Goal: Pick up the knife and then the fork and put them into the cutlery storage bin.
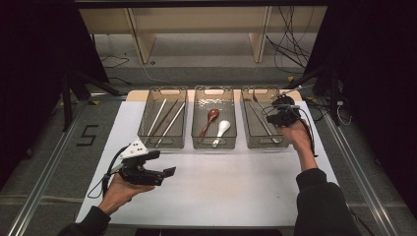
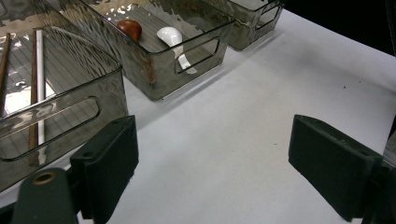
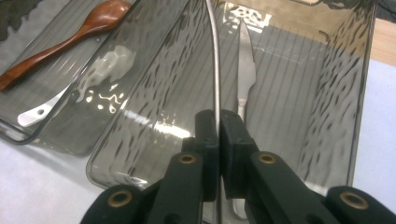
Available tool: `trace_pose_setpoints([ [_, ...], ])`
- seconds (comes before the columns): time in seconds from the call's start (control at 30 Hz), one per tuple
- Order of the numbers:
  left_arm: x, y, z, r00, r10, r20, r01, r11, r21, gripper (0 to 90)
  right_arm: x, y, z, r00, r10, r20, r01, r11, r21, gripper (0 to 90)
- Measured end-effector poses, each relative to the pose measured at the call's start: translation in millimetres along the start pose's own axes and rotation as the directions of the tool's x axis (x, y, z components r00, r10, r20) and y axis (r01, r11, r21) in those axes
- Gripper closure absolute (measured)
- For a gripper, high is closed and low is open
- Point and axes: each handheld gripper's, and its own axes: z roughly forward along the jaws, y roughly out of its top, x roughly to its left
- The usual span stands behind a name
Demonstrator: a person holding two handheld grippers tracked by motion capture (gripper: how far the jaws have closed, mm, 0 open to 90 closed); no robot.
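Honestly, the right gripper (image 3: 218,126), pinched tight on a thin metal knife (image 3: 214,51) above the right bin (image 3: 359,93), could let it slip; the left gripper (image 2: 212,163) waits wide open, empty

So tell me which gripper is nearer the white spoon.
Right, narrowly. The right gripper hangs over the neighbouring bin, shut on a thin metal utensil. The left gripper sits open over the mat, short of the bin holding the white spoon.

Three bins (image 1: 162,142) abreast: chopsticks (image 1: 164,118) left, spoons (image 1: 216,125) middle, apparently knives (image 3: 246,70) right.
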Motion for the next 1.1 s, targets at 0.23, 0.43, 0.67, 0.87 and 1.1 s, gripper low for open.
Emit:
trace_pose_setpoints([
  [0.23, 0.1, 0.4, -0.3, 1.0000, -0.003, -0.003, 0.003, 1.0000, -0.004, 15.4, 0.5, 1.8, 7.4, 0.9997, 0.020, 0.013, -0.020, 0.9997, 0.015, 87.2],
  [0.43, 0.1, 0.6, -0.3, 1.0000, -0.001, -0.002, 0.001, 1.0000, -0.004, 15.4, 2.6, 4.5, 13.5, 0.9992, 0.032, 0.022, -0.033, 0.9991, 0.025, 86.9],
  [0.67, 0.0, 0.7, 0.1, 1.0000, -0.002, -0.003, 0.002, 1.0000, 0.001, 15.3, 11.7, 10.8, 16.9, 0.9988, 0.038, -0.029, -0.038, 0.9991, 0.018, 72.5],
  [0.87, 0.2, 0.9, -0.6, 1.0000, -0.002, -0.007, 0.002, 1.0000, -0.001, 15.4, 15.3, 10.4, 7.3, 0.9987, 0.014, -0.050, -0.014, 0.9999, -0.006, 63.3],
  [1.1, 0.4, 1.2, -0.8, 0.9999, -0.010, -0.008, 0.009, 0.9999, -0.007, 15.4, 20.9, -4.1, -4.7, 0.9956, -0.017, -0.093, 0.015, 0.9995, -0.027, 52.8],
])
